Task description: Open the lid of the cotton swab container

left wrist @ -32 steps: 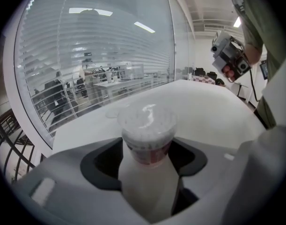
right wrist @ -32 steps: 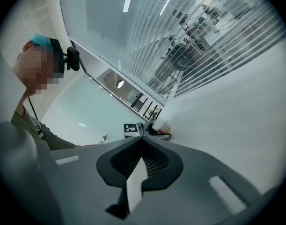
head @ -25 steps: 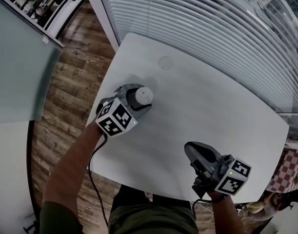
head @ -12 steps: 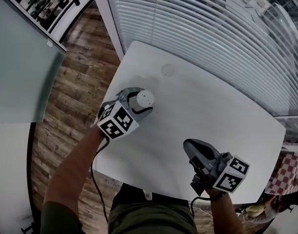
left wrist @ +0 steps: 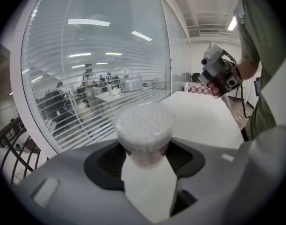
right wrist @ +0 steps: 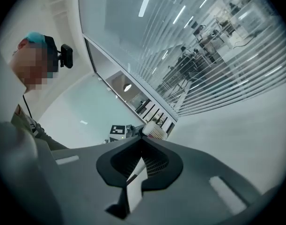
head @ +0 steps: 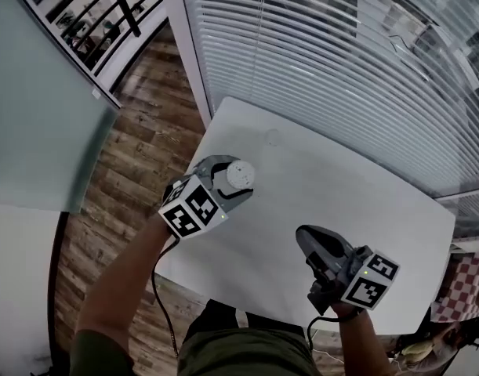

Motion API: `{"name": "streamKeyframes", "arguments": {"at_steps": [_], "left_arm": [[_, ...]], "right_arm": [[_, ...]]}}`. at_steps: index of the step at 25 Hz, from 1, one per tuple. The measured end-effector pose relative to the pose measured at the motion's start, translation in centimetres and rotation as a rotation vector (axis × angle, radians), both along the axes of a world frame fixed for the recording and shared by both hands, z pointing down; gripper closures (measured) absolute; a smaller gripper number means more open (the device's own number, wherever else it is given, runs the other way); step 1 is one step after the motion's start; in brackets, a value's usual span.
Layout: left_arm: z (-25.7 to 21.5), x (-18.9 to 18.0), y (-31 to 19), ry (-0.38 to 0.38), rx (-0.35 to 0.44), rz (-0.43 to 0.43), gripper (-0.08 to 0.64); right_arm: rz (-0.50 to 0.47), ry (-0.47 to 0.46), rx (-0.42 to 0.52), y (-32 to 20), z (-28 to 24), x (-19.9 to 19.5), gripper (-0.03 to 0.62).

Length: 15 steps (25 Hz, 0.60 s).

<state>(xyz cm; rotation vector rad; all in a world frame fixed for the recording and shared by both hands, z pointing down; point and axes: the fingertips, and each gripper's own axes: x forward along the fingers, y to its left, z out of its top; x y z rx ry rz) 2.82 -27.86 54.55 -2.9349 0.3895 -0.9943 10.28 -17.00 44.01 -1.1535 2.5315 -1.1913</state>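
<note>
The cotton swab container (head: 240, 174) is a small round tub with its top uncovered and the white swab tips showing. My left gripper (head: 230, 183) is shut on it over the table's left side. In the left gripper view the container (left wrist: 143, 125) stands between the pads of the left gripper (left wrist: 145, 156). A faint clear round lid (head: 271, 138) lies on the table beyond it. My right gripper (head: 306, 241) is shut with nothing in it, near the table's front edge. In the right gripper view the right gripper (right wrist: 143, 138) points toward the container (right wrist: 154, 131).
The white table (head: 357, 202) has its left edge close to the left gripper, with wooden floor (head: 137, 163) below. Window blinds (head: 341, 61) run along the far side. A red checked cloth (head: 462, 280) shows at the right edge.
The head view has shifted, so the table sits lower and further right in the picture. Both grippers keep much the same places on the table, the left still holding the container.
</note>
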Motion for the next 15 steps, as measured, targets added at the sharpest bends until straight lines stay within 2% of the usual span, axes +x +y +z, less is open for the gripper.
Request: {"name": "streamKeyframes", "arguments": {"at_steps": [15], "left_arm": [[-9.2,0.4,4.7,-0.017,0.023,0.015,0.291]], "right_arm": [[0.000,0.017,0.145,0.9,-6.9,-0.4,0.583]]}}
